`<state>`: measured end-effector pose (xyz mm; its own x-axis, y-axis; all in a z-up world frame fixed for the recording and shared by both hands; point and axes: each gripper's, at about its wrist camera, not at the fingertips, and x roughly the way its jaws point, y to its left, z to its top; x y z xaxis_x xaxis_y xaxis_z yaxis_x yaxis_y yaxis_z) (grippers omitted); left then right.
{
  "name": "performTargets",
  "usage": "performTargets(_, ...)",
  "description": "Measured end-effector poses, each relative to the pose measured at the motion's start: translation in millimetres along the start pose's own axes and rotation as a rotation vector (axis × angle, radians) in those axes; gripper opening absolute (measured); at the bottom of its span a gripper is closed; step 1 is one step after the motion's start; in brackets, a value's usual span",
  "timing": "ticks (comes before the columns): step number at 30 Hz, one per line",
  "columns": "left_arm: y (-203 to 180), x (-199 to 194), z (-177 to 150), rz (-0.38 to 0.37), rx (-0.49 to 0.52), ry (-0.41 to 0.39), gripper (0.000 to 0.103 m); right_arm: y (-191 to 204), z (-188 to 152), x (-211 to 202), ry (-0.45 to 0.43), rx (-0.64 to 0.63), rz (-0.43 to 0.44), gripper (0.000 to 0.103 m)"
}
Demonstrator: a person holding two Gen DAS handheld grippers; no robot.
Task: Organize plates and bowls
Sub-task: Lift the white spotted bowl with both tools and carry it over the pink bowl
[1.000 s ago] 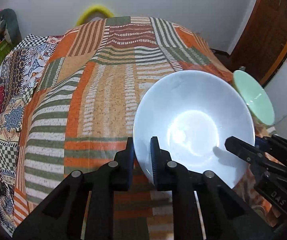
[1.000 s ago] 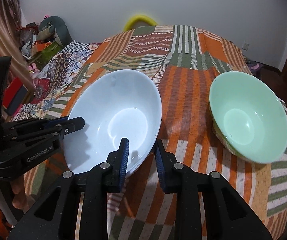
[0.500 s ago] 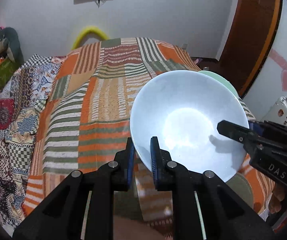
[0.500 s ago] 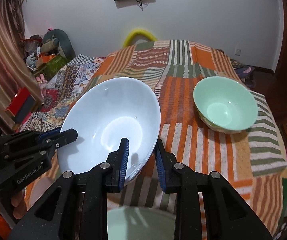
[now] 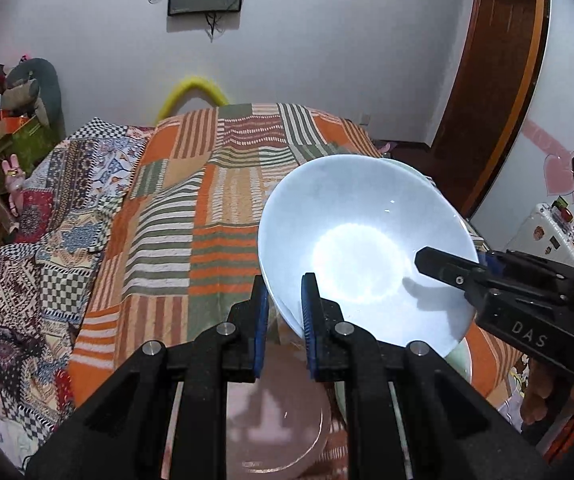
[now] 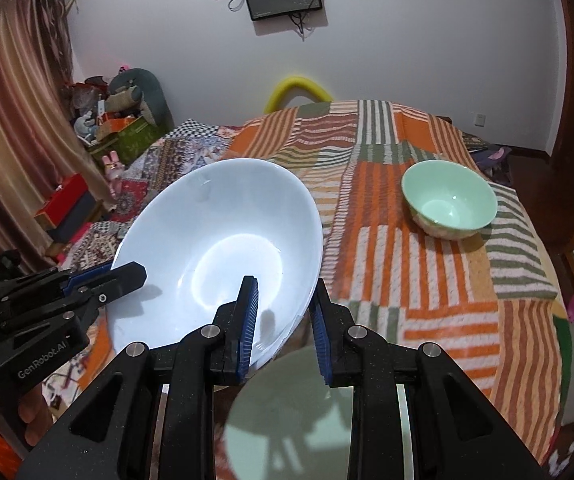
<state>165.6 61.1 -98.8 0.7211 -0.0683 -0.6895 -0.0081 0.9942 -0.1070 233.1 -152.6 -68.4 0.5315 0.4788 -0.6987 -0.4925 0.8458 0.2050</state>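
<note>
Left wrist view shows my left gripper (image 5: 283, 312) clamped on the near rim of the white bowl (image 5: 363, 248), held in the air above the striped bedcover (image 5: 215, 200); my right gripper (image 6: 283, 312) bites the rim at the opposite side. I judge this as the carrying step; next I must lower it level onto a stack. The bowl is smooth, glossy, wide; a mint green bowl (image 6: 449, 200) stands at 2 o'clock; a pink plate (image 5: 275, 416) lies below.

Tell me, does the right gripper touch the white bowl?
Touching: in the right wrist view the right gripper pinches the white bowl rim between its fingers.
</note>
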Motion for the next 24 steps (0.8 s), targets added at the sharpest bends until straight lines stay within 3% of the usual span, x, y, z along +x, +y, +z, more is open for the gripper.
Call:
performTargets(13,29.3,-39.9,-41.2,0.054,-0.037,0.011,0.015,44.1,-31.8,-2.9,0.026,-0.01,0.078,0.024)
performTargets(24,67.0,-21.8,-82.3,0.108,-0.099,0.122,0.015,75.2,-55.9,30.9,0.118,-0.04,0.116,0.024)
